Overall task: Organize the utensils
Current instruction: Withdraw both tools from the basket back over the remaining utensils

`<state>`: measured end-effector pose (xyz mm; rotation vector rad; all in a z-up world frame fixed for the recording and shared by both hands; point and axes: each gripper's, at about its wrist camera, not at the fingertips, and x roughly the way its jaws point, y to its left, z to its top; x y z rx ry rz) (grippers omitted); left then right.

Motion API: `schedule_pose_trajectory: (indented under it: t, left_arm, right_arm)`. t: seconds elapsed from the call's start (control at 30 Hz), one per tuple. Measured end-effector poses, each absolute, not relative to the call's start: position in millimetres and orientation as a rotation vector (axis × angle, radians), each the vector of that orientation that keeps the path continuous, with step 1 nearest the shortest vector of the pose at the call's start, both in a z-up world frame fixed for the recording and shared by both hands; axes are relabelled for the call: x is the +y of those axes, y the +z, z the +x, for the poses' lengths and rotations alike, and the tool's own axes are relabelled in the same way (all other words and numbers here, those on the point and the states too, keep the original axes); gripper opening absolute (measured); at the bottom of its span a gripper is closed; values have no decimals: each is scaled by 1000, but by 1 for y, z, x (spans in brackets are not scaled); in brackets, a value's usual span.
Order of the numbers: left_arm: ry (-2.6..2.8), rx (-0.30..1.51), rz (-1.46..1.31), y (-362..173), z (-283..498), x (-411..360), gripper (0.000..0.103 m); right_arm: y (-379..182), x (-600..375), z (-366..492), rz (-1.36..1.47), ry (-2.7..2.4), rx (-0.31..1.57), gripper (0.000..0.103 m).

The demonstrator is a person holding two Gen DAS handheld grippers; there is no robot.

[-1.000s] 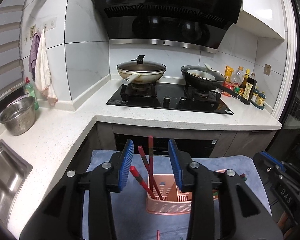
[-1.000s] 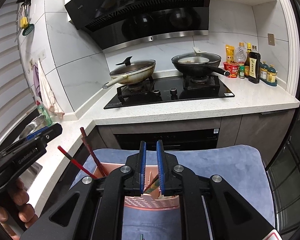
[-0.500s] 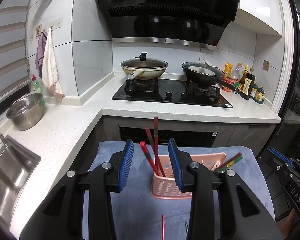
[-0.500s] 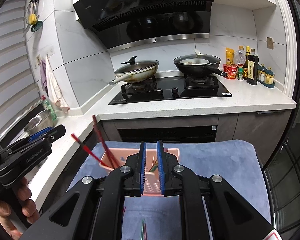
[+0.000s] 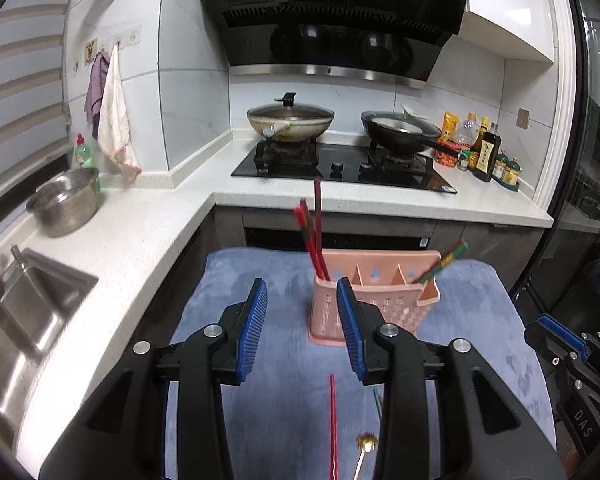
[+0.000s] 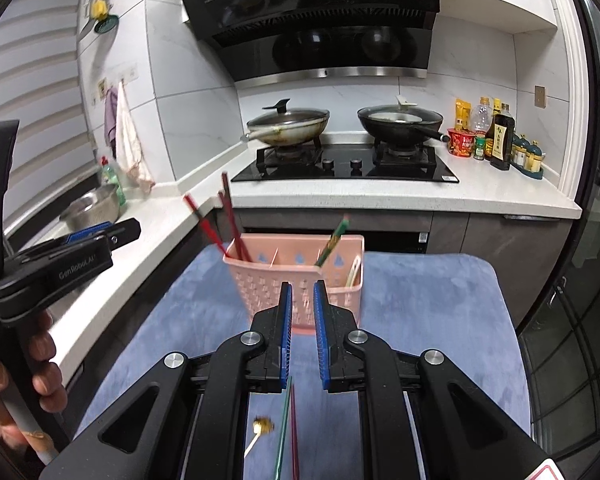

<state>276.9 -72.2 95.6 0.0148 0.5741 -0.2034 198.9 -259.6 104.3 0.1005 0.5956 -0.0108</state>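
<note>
A pink slotted utensil basket stands on a blue mat. Red chopsticks lean in its left compartment, and a green chopstick leans further right. A loose red chopstick, a green chopstick and a gold-headed pick lie on the mat nearer me. My left gripper is open and empty, short of the basket. My right gripper is shut on nothing, above the loose sticks.
A white L-shaped counter wraps the left and far sides, with a sink, a steel bowl, a hob bearing two pans, and bottles. A hand holds the left gripper.
Both grippers have drawn back from the basket, which now stands farther off. The loose chopsticks and gold pick on the mat have come into view. Neither gripper's jaws changed.
</note>
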Motion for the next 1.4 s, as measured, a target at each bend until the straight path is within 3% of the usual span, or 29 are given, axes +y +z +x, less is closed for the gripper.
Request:
schedule_pose_trajectory:
  t: [1.03, 1.07, 1.13, 1.17, 1.4]
  left_arm:
    - [-228, 842, -4, -39, 181, -42, 36]
    - [-231, 854, -5, -44, 178, -42, 39]
    - [-231, 866, -1, -52, 173, -43, 49]
    - [-232, 869, 4, -56, 170, -44, 50]
    - [-253, 923, 34, -82, 160, -54, 50]
  right_arm:
    - [-50, -227, 97, 92, -14, 890, 12]
    - [-54, -228, 96, 97, -12, 896, 13]
    - [-60, -228, 95, 104, -17, 902, 24]
    - [-63, -229, 93, 109, -21, 903, 30]
    - [-84, -234, 92, 125, -41, 941, 30]
